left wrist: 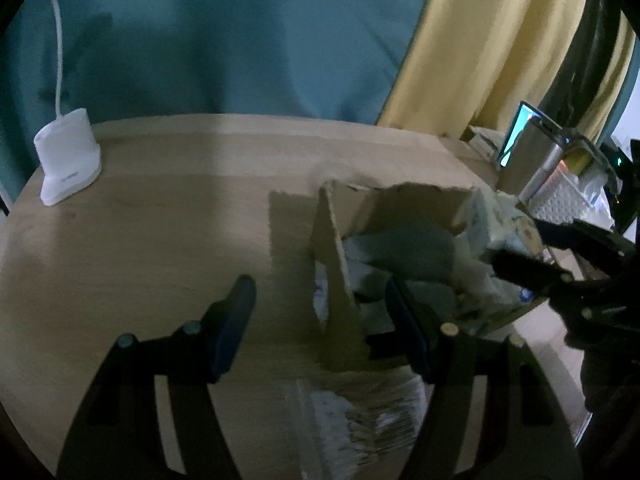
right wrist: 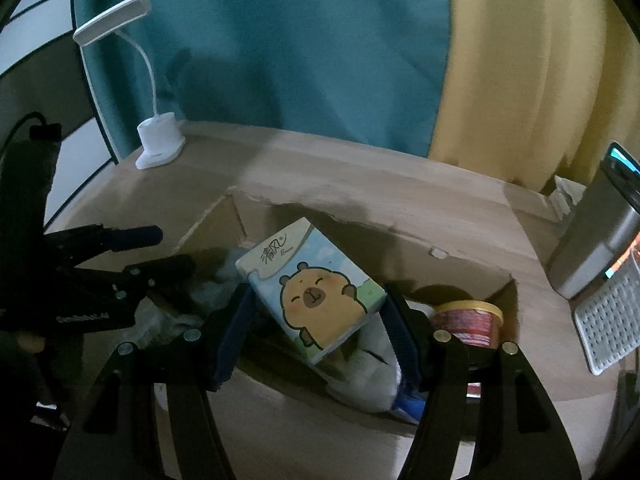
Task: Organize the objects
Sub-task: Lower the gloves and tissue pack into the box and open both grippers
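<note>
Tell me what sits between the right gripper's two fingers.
In the right wrist view, the tissue pack with a cartoon animal sits tilted between the right gripper's fingers, over the open cardboard box.

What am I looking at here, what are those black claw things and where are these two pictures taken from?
The black claws are hand-held grippers, one in each of a person's hands, each with a camera looking along its fingers. The right gripper is clamped on a tissue pack with a cartoon animal, over an open cardboard box. The left gripper holds nothing, its fingers either side of the box's wall. The box holds soft packets and a red tub. A white desk lamp stands on the wooden table.
</note>
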Tool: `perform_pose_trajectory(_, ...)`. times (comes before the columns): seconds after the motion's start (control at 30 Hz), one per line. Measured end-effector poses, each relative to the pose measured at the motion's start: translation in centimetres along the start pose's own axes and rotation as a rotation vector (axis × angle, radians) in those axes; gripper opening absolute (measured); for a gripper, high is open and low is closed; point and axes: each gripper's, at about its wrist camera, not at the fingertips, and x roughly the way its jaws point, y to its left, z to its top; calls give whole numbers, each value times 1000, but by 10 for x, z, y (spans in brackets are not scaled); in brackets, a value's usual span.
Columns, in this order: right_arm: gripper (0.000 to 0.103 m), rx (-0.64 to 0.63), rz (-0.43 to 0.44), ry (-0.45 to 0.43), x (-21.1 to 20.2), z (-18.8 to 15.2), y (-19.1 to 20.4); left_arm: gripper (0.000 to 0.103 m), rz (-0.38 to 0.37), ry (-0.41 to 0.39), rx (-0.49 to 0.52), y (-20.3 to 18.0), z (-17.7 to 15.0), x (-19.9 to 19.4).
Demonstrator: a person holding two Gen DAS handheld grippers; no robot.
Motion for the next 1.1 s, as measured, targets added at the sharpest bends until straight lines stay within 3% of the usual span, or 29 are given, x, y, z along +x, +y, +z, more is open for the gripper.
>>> perform_pose_trajectory(0.83, 68, -71, 58, 55, 44, 23, 35, 69, 2, -30, -49, 33, 2, -10)
perform_pose_trajectory(0.97, 81, -72, 51, 61, 45, 22, 36, 69, 2, -34, -51, 33, 2, -13)
perform_pose_trajectory(1.1, 81, -71, 44, 43, 37, 21, 34, 69, 1, -34, -45, 30, 1, -16)
